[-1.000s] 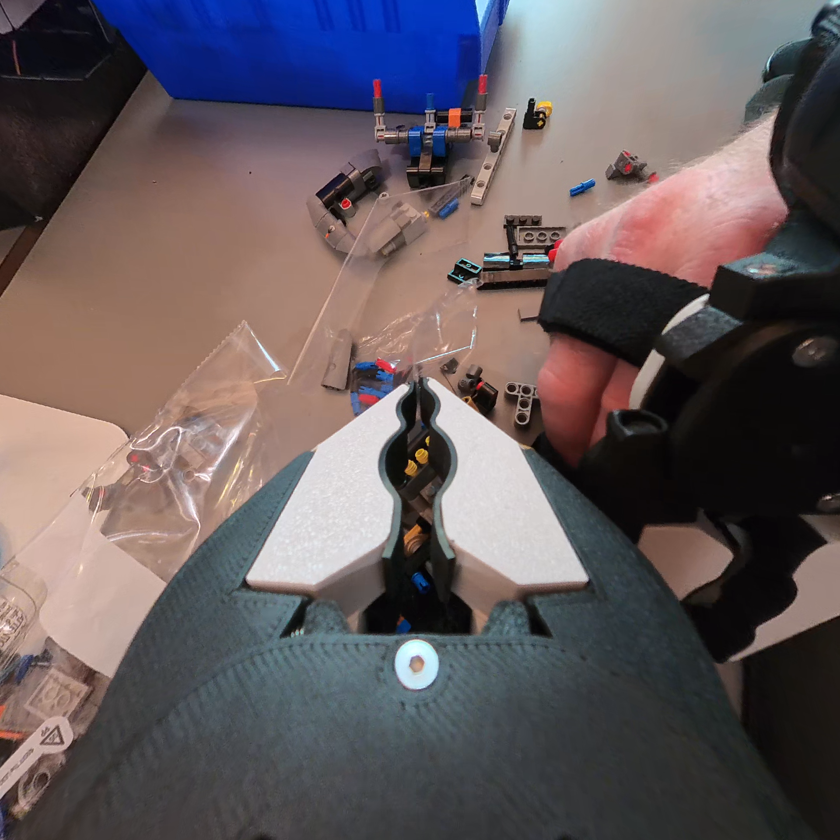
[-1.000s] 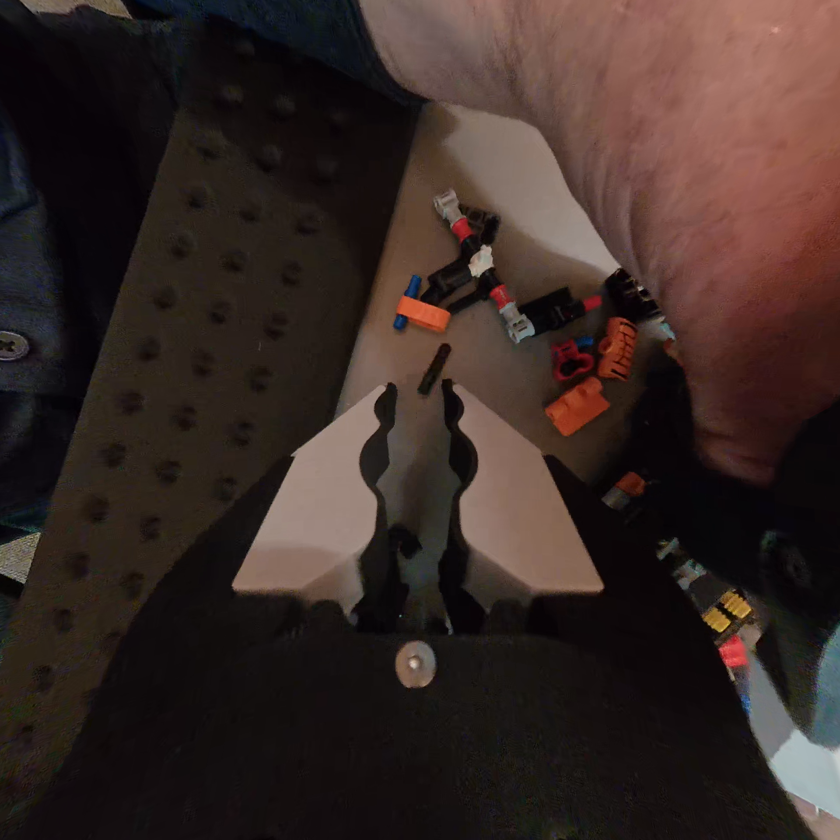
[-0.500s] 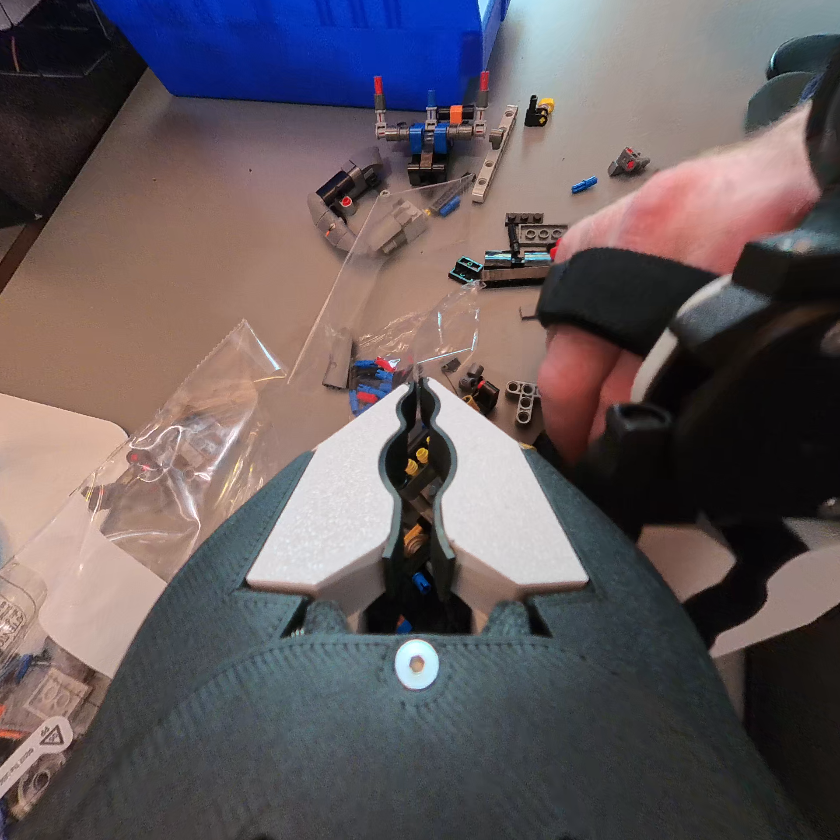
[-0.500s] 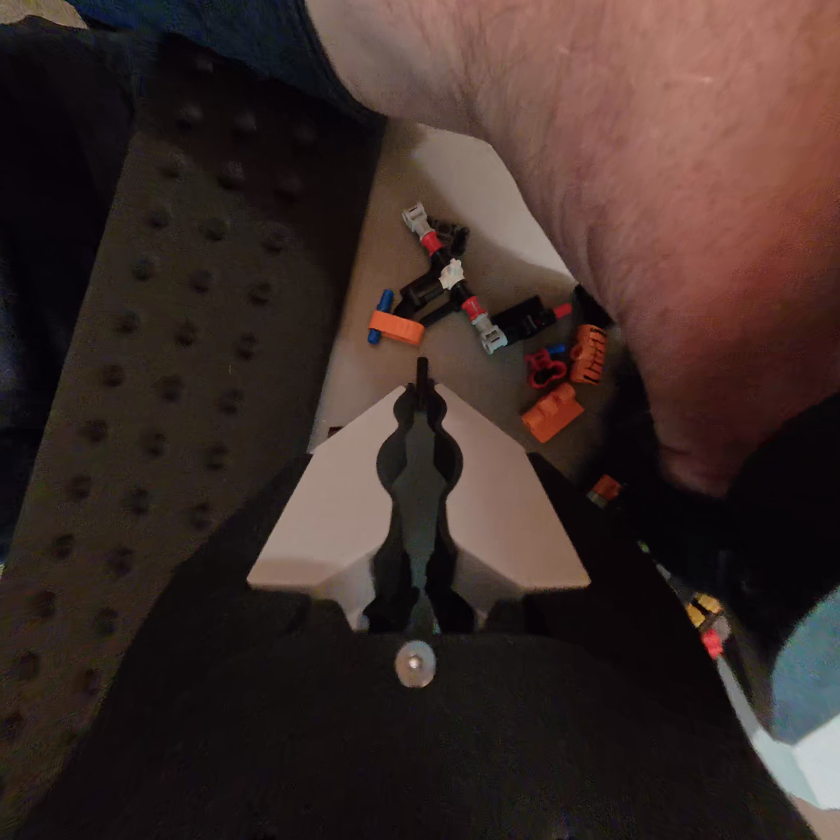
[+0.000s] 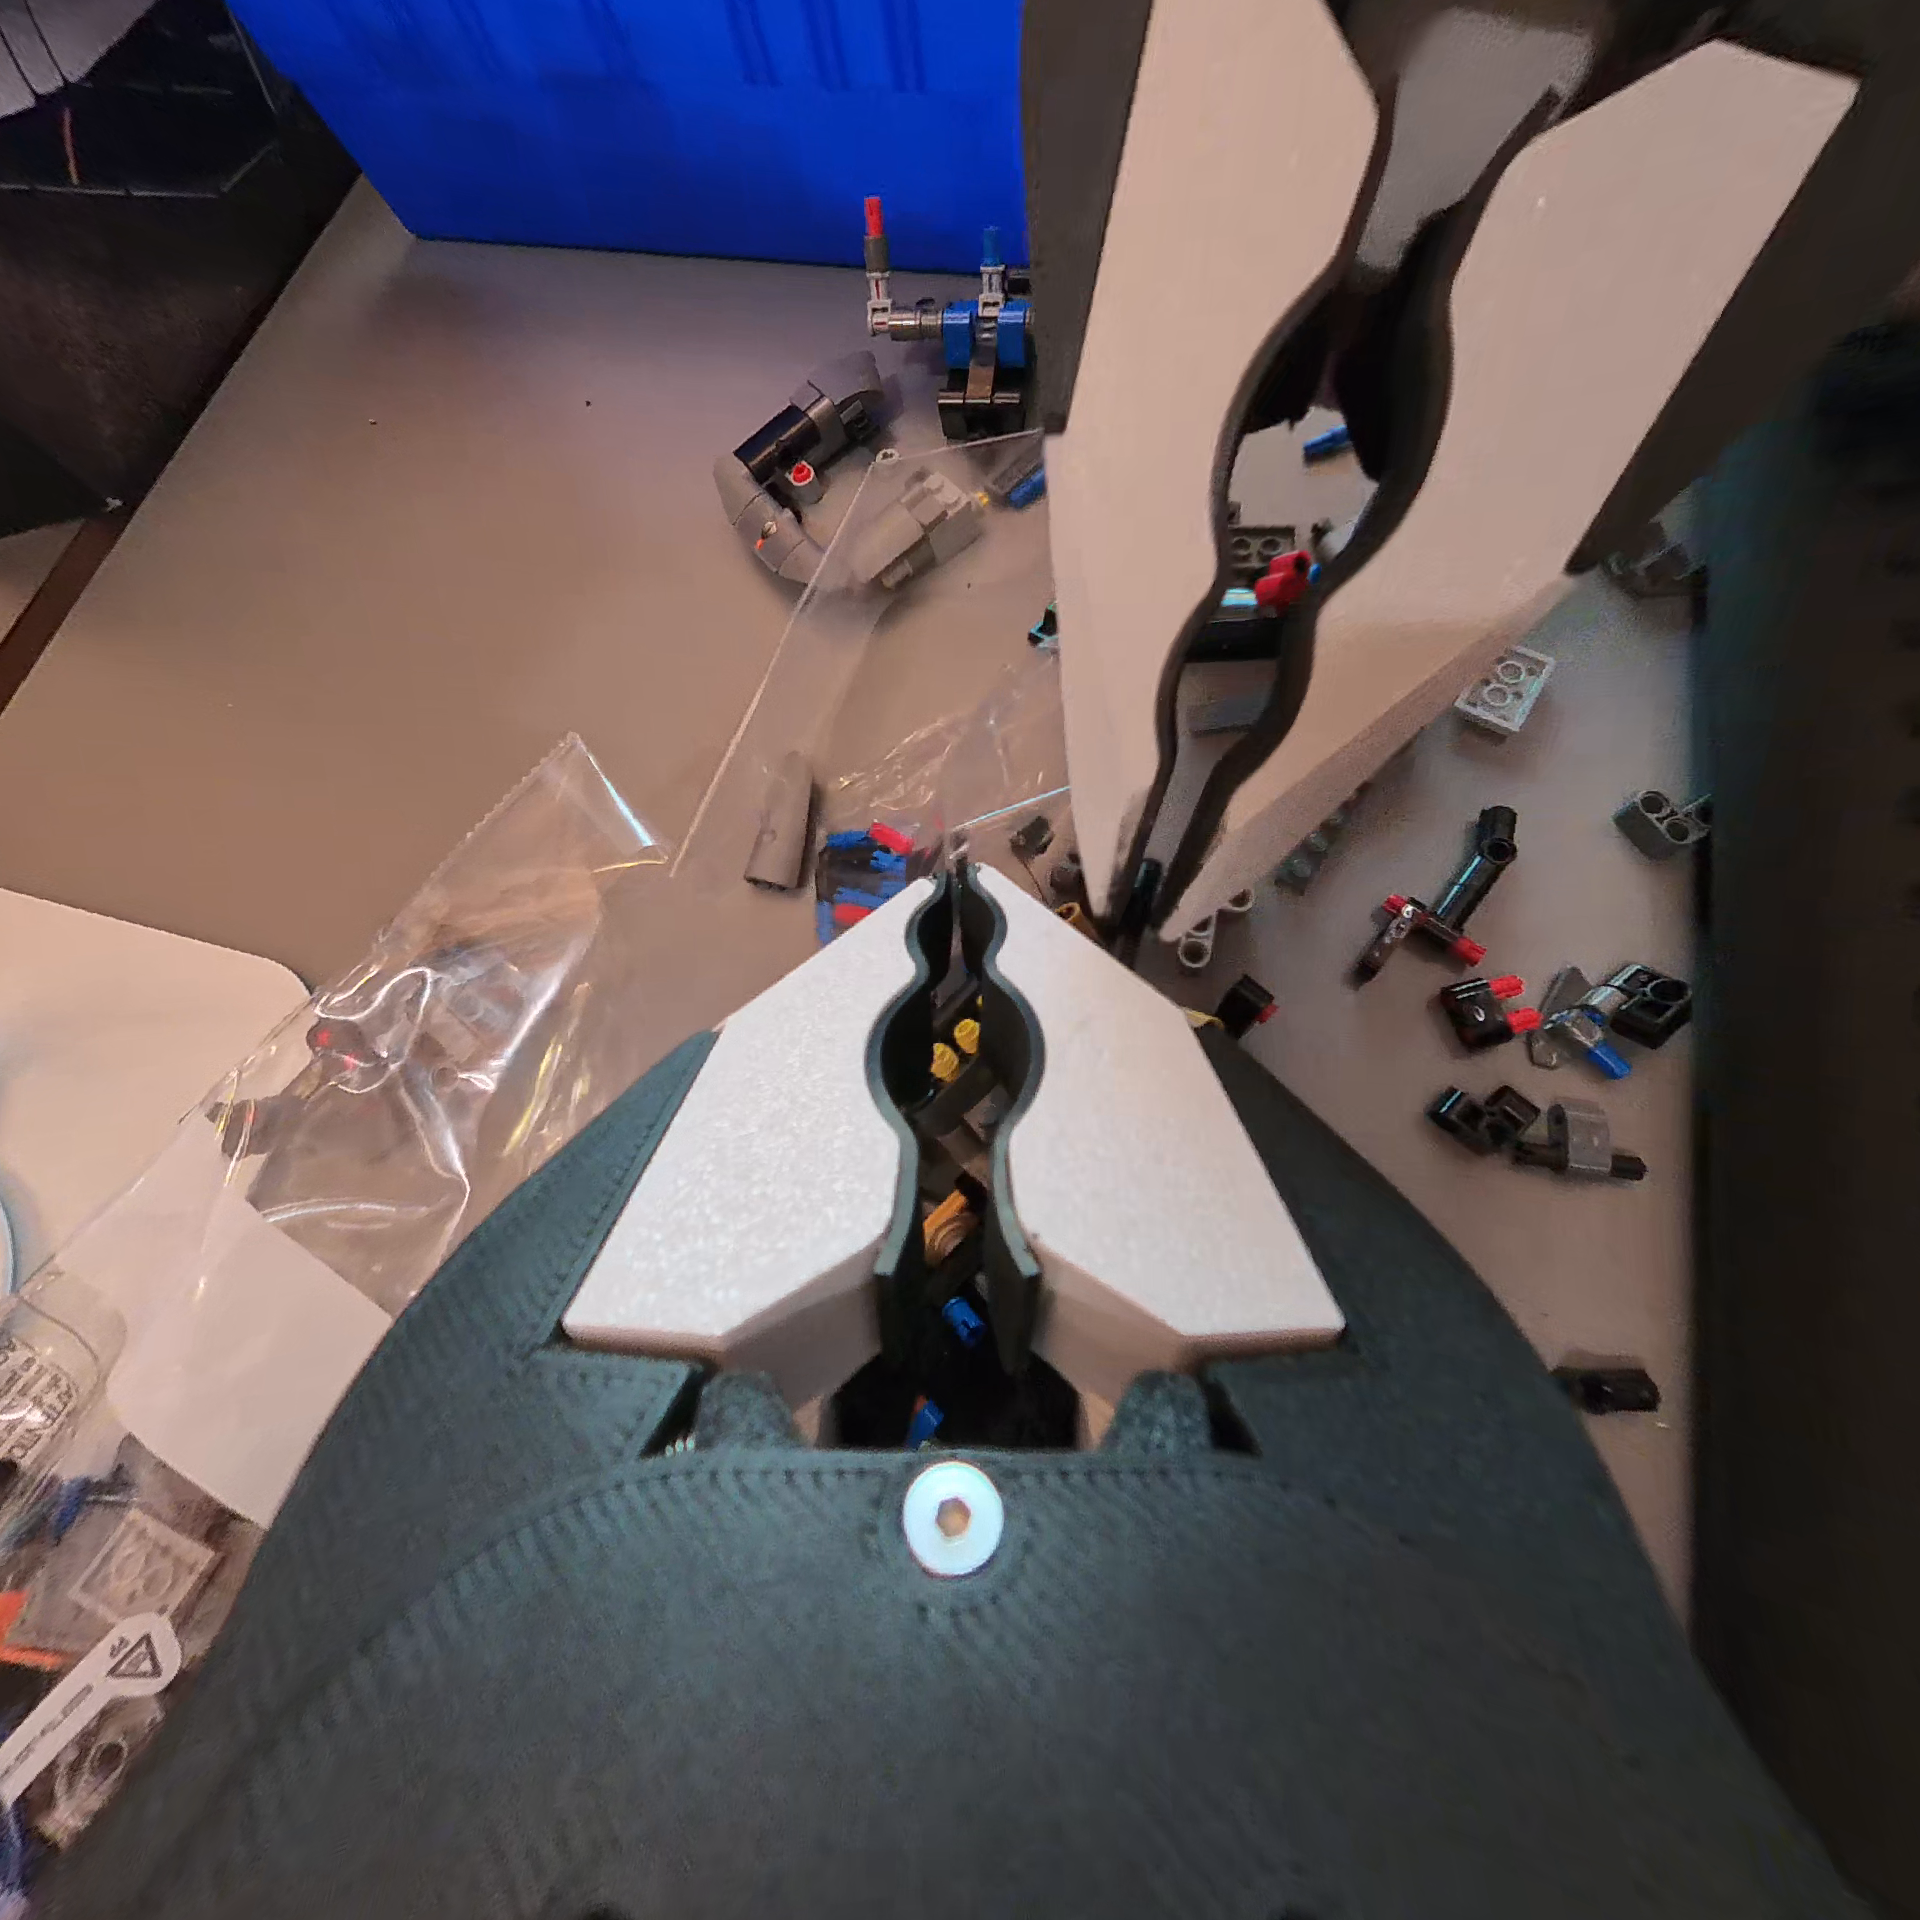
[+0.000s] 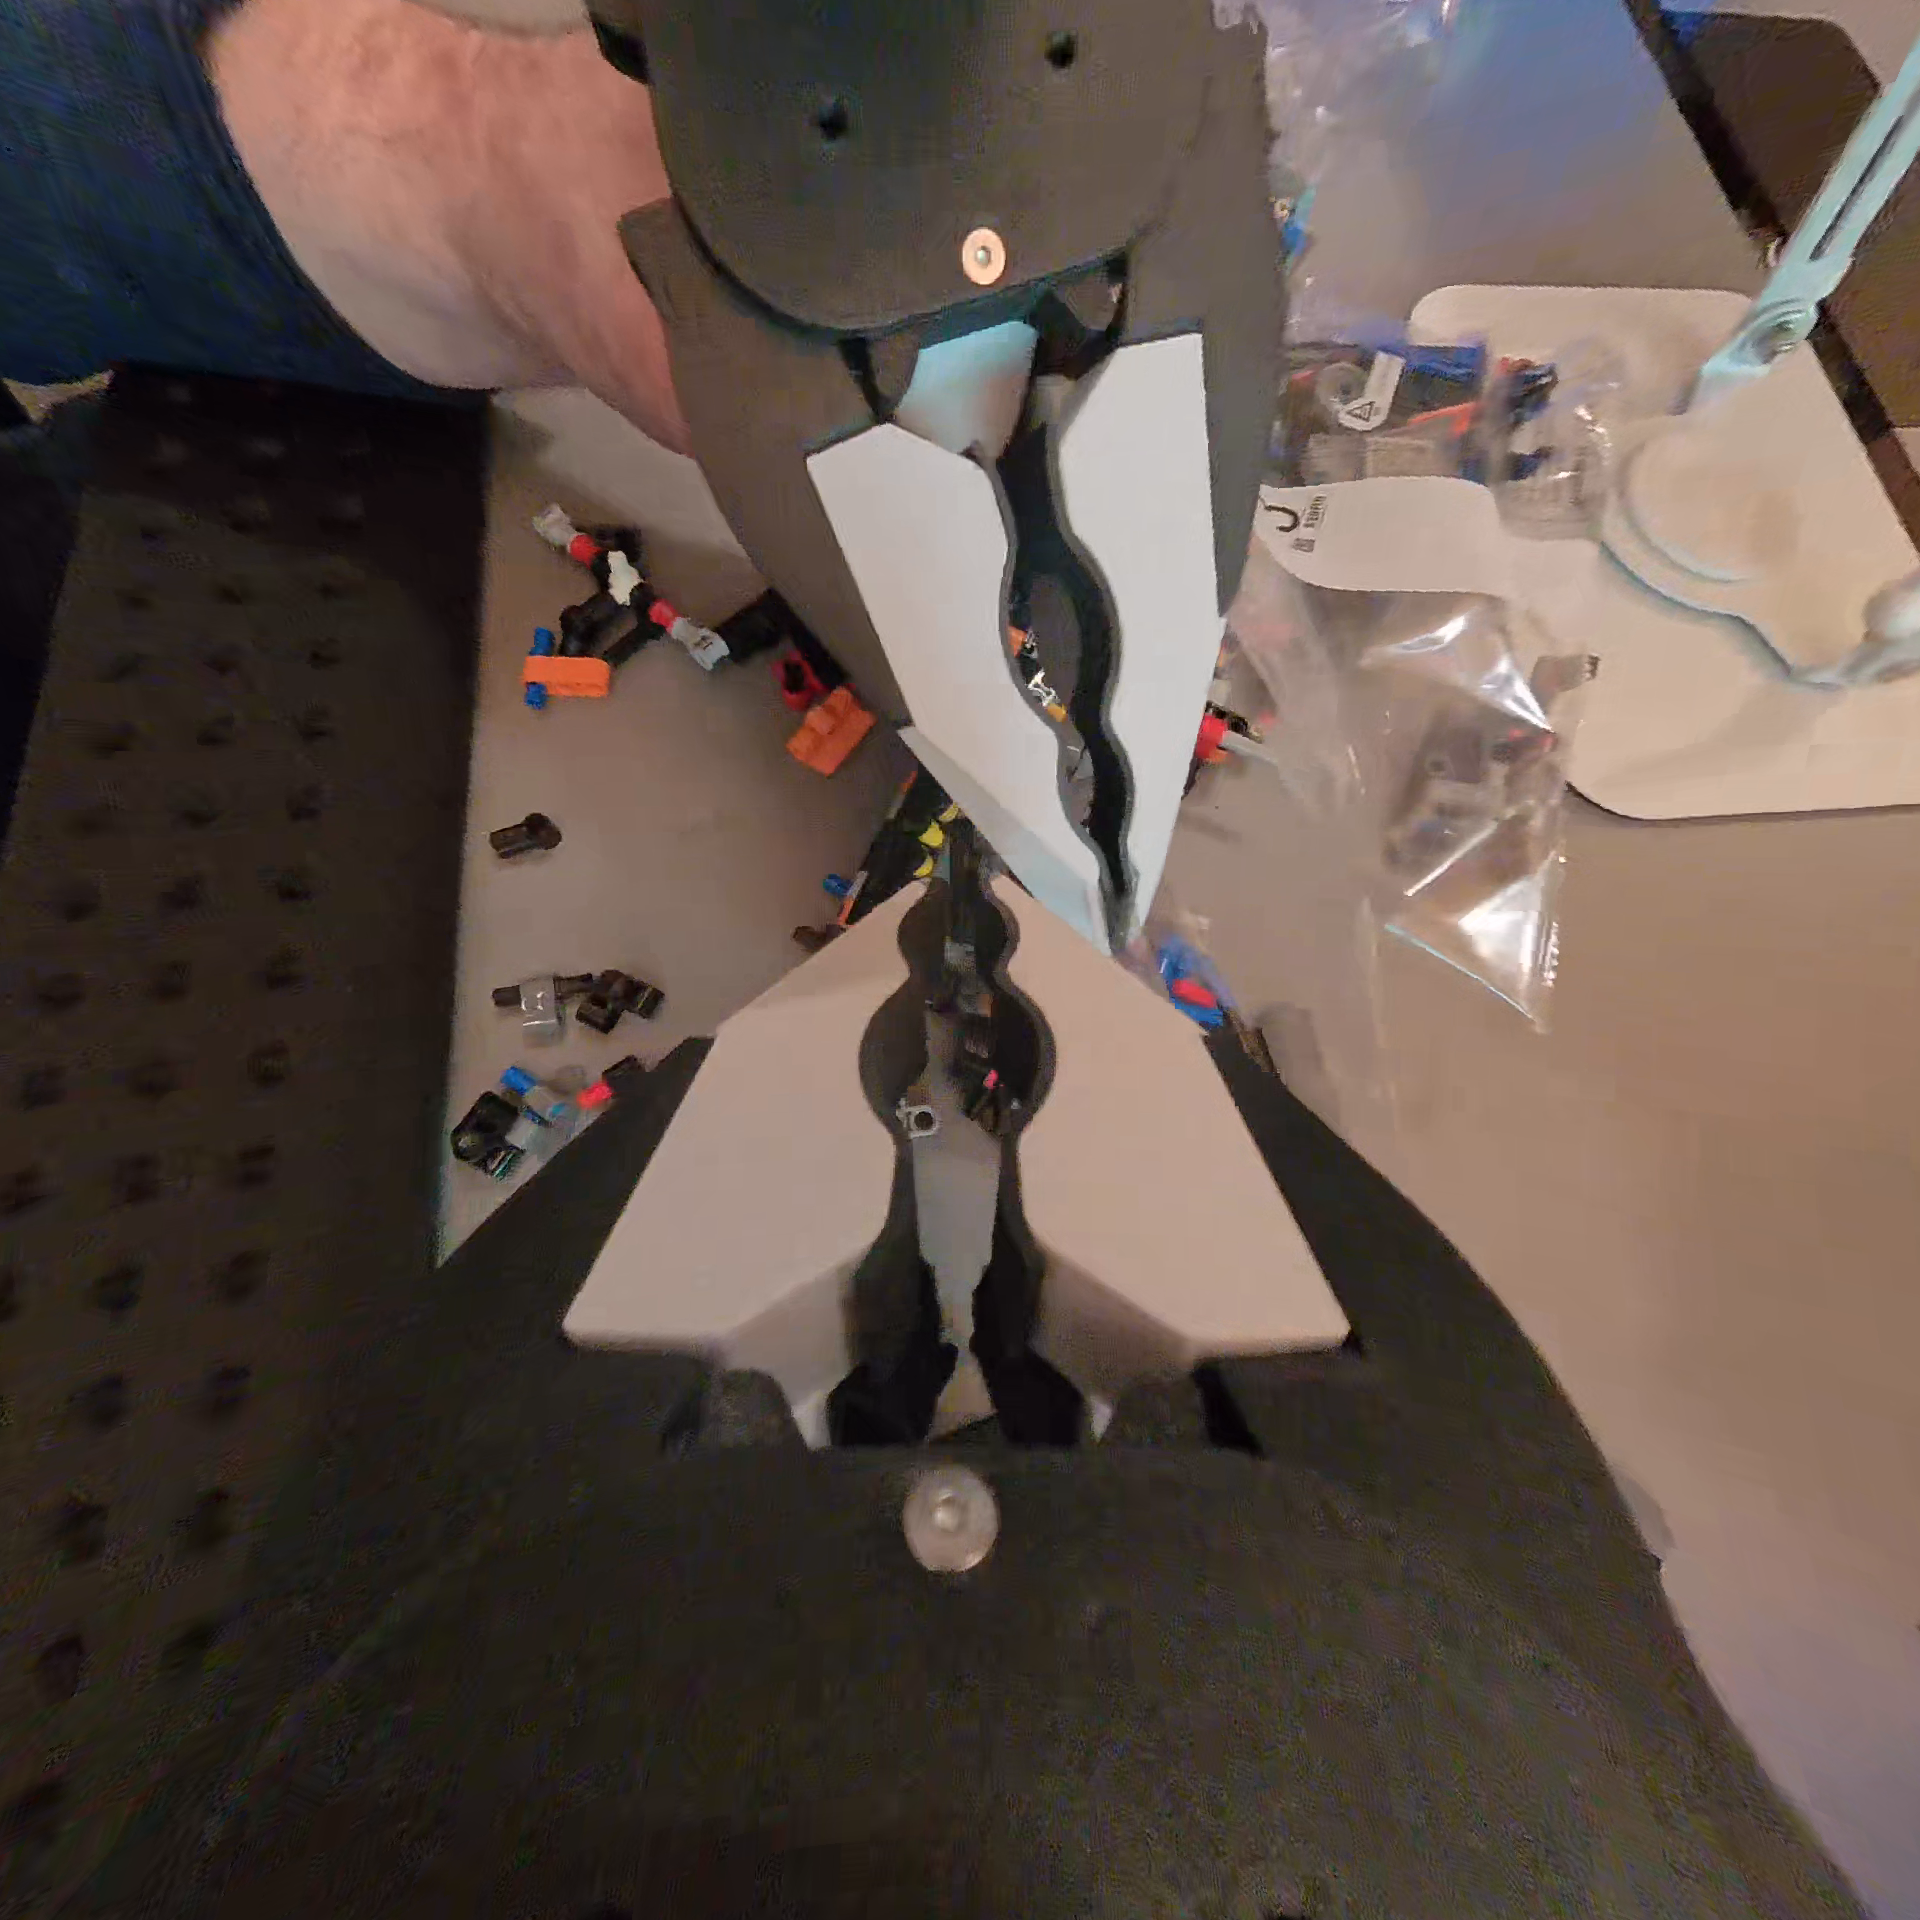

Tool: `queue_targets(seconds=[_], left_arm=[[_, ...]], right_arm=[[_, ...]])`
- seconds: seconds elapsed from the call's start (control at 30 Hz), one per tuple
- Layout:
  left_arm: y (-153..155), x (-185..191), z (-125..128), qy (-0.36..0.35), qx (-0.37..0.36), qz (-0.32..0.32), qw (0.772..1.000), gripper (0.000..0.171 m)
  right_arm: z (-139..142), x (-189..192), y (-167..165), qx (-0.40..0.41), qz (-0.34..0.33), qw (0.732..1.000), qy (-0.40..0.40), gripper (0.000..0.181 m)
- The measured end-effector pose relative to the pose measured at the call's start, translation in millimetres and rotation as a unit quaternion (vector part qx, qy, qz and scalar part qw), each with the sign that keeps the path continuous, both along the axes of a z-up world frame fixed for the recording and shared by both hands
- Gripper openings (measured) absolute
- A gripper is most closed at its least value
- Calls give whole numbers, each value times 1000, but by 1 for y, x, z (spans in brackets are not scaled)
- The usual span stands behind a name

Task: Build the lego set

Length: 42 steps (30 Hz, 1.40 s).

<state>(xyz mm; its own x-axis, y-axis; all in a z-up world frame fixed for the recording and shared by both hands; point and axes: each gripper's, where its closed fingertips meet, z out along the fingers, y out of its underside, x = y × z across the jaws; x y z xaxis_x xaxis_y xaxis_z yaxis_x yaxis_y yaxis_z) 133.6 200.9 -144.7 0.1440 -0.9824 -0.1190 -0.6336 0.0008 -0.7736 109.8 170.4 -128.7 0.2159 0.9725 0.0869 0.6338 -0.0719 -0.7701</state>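
Black pin (image 5: pixel 1143 883) now carried by clenched right gripper (image 5: pixel 1141 914) toward clenched left gripper (image 5: pixel 954 883); joining judged next.

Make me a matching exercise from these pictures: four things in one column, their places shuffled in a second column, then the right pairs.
Things:
1. blue plastic bin
2. clear plastic bag of pieces
3. light grey square two-by-two plate
4. small black pin

Places:
A. pinched at the tips of the right gripper
B. flat on the table, to the right of the right gripper's fingers in the left wrist view
C. at the table's far edge
D. crumpled on the table, left of the left gripper

Pairs: 1-C, 2-D, 3-B, 4-A.
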Motion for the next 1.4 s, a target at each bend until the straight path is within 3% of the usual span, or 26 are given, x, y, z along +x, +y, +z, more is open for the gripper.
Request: queue_targets(seconds=[0.4,0.63,0.77,0.97,1.03,1.13,1.4], left_arm=[[-1,1,-3,6,0,-2,1000,0],[-1,1,-4,6,-1,-2,1000,0],[-1,2,-4,7,0,-4,1000,0],[-1,1,-3,6,0,-3,1000,0],[-1,2,-3,6,0,-3,1000,0],[-1,1,-3,6,0,-3,1000,0],[-1,1,-4,7,0,-3,1000,0]], right_arm=[[9,39,19,16,-53,998,2,1],[-1,38,11,-8,-40,999,-22,2],[-17,42,24,10,-73,995,-68,2],[-8,41,27,24,-85,995,-51,12],[-1,35,17,18,-55,998,-25,8],[7,13,-24,-5,62,998,10,6],[-47,-34,-87,-64,202,973,-89,19]])
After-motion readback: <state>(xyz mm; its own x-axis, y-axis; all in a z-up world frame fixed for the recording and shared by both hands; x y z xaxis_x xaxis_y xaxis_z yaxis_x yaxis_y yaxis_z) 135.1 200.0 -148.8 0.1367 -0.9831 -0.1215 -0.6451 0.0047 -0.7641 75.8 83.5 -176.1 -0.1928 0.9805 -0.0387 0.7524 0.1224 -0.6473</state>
